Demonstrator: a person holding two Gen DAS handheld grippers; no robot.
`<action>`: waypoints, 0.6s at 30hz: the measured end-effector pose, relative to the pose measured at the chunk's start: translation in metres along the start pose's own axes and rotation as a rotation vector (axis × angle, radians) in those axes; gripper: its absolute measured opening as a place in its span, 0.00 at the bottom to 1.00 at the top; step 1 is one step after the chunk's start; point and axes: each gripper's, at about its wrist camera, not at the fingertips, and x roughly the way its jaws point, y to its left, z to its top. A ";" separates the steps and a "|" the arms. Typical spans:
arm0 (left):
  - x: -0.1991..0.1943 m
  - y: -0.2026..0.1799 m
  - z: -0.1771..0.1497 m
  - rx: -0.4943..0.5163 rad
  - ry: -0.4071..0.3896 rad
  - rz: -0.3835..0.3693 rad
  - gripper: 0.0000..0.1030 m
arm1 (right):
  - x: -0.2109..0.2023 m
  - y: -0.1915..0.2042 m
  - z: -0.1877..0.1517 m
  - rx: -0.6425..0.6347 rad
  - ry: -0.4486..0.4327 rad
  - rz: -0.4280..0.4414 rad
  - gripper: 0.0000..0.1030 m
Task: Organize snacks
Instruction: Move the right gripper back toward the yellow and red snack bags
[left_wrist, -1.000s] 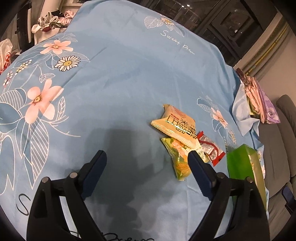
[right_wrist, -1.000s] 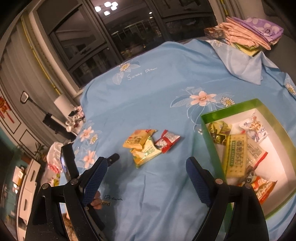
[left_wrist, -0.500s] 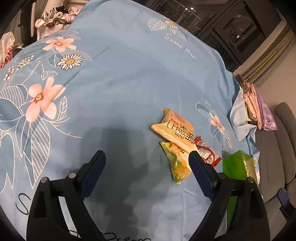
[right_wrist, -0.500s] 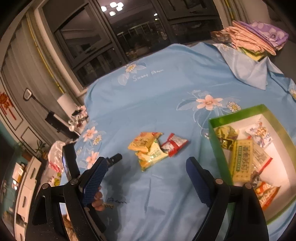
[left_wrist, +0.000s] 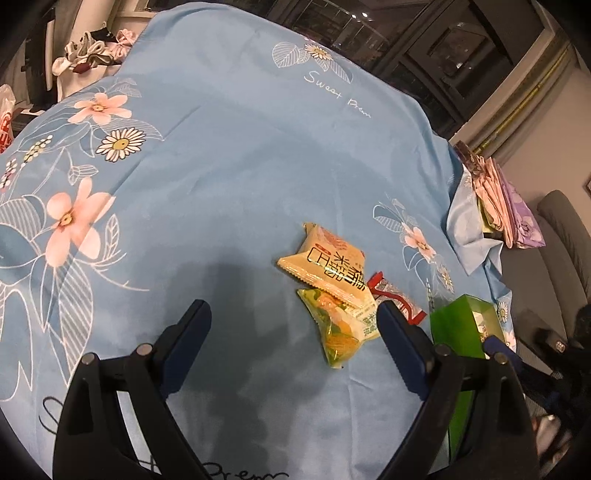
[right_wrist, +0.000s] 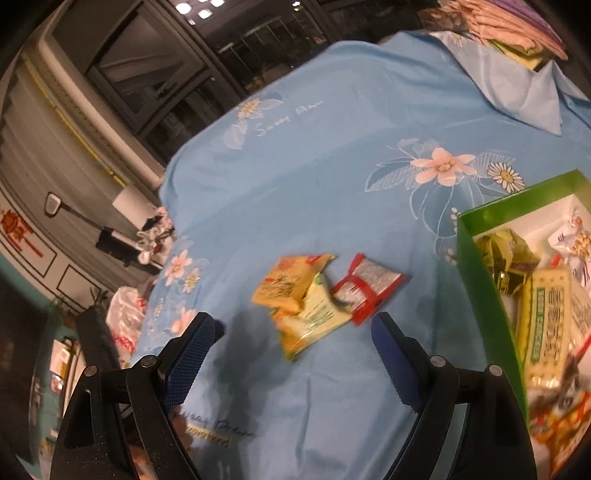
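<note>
- At the centre of the right wrist view, three snack packets lie in a small heap on the blue flowered cloth (right_wrist: 332, 122): an orange-yellow packet (right_wrist: 286, 282), a yellow-green packet (right_wrist: 314, 321) partly under it, and a red packet (right_wrist: 364, 290) touching them on the right side.
- The heap sits above and between the fingertips of the right gripper (right_wrist: 293, 328), closer to the right finger than the left; neither finger touches a packet.
- The right gripper's jaws stand wide apart with only cloth between them, and it points down at a slant toward the cloth.
- At the right edge of that view stands the green box (right_wrist: 480, 288), its white inside holding several packets already.
- In the left wrist view, the same heap lies right of centre: the orange-yellow packet (left_wrist: 328, 267) on top, the yellow-green packet (left_wrist: 338, 325) below it, the red packet (left_wrist: 393, 295) partly hidden behind the right finger.
- The left gripper (left_wrist: 293, 319) is spread wide and holds nothing; the yellow-green packet lies just inside its right finger (left_wrist: 400, 343), whether touching I cannot tell.
- The green box (left_wrist: 458, 328) shows at the lower right, beyond that finger.
- Folded cloths (left_wrist: 498, 206) are stacked at the right edge.
</note>
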 end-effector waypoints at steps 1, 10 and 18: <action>0.003 0.000 0.001 0.001 0.008 -0.008 0.89 | 0.003 -0.003 0.004 -0.001 0.005 -0.006 0.85; 0.034 -0.009 0.003 0.009 0.087 -0.034 0.87 | 0.065 -0.014 0.035 0.032 0.157 0.066 0.84; 0.032 0.010 0.009 -0.067 0.090 -0.039 0.80 | 0.147 0.004 0.046 0.033 0.273 0.024 0.78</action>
